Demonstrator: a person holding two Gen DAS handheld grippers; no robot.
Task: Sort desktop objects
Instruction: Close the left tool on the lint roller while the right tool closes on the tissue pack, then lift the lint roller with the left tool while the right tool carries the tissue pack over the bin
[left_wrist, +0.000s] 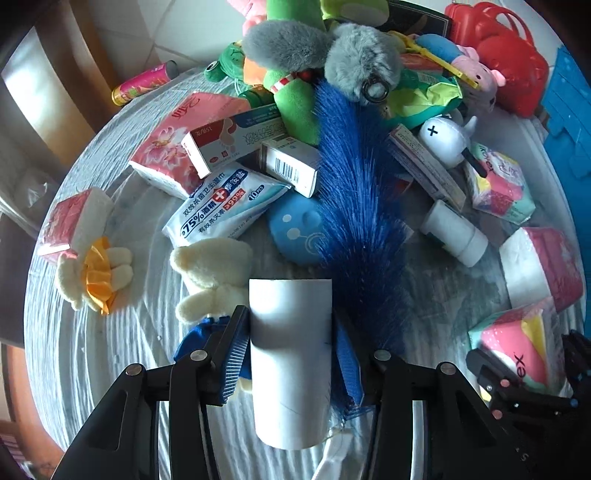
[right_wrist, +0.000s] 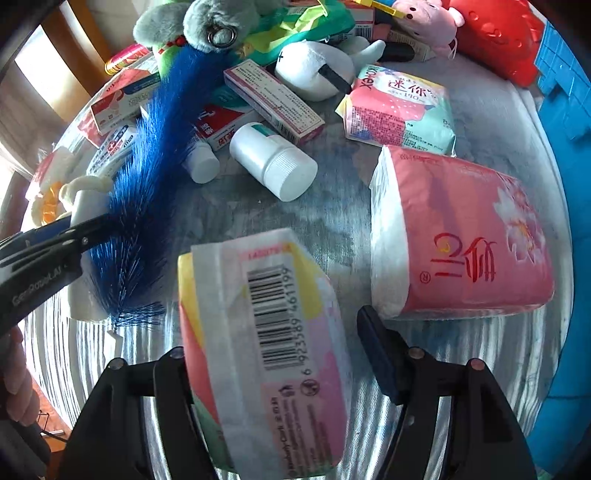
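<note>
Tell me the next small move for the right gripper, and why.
Probably close the right gripper on the pad pack: the pack sits between its fingers, but the right finger stands apart from it. The left gripper already clamps a white cylinder.

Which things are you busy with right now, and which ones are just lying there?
Busy with:
white tube, in the left gripper
pad pack, at the right gripper

Just lying there:
blue feather
white bottle
pink tissue pack
grey plush
red bag
</note>
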